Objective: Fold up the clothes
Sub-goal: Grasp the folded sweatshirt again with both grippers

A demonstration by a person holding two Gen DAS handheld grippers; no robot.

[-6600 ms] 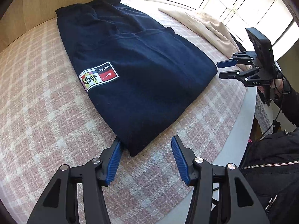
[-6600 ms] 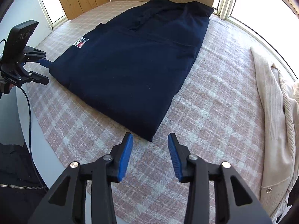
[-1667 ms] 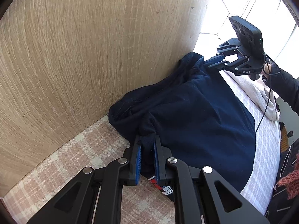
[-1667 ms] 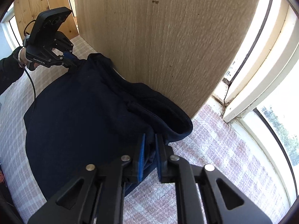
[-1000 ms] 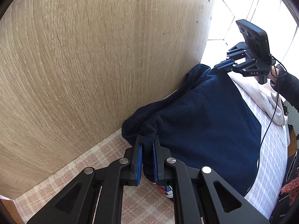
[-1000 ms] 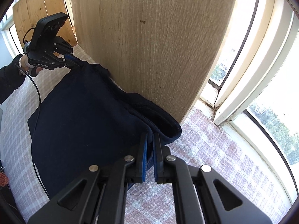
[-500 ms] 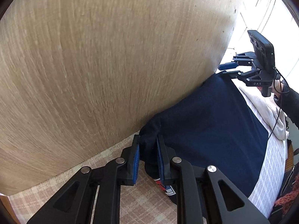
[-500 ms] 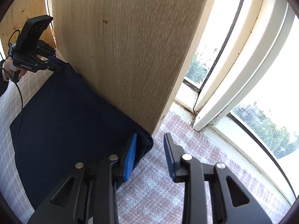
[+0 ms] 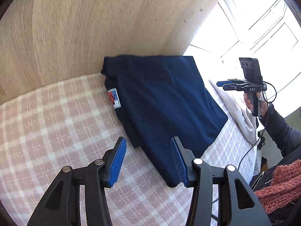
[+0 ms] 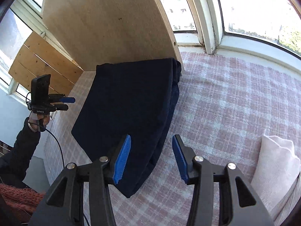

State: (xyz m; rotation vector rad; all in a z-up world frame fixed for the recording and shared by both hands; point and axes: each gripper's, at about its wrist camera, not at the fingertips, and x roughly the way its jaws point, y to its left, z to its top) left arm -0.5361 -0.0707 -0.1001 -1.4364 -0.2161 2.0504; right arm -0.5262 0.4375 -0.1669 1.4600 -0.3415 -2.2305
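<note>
A navy garment (image 9: 165,101) lies folded flat on the pink checked surface (image 9: 56,124), its far edge against a wooden board (image 9: 94,22) that stands upright behind it. A small red, white and blue label (image 9: 114,98) peeks out from its left side in the left wrist view.

The left gripper (image 9: 148,160) hangs above the garment's near corner with its jaws opening; cloth lies below the gap, but the blue pads (image 9: 118,162) do not press on it. The right gripper (image 10: 150,158) is open too, held over the garment's right edge, where the stacked folds show; nothing is pinched between its fingers.

Each gripper also appears in the other's view, held off the side of the garment in a hand (image 9: 252,103) with a dark sleeve (image 9: 278,130). A cream garment (image 9: 235,109) lies on the surface to the right of the navy one, apart from it. Windows (image 10: 244,15) run behind the board.
</note>
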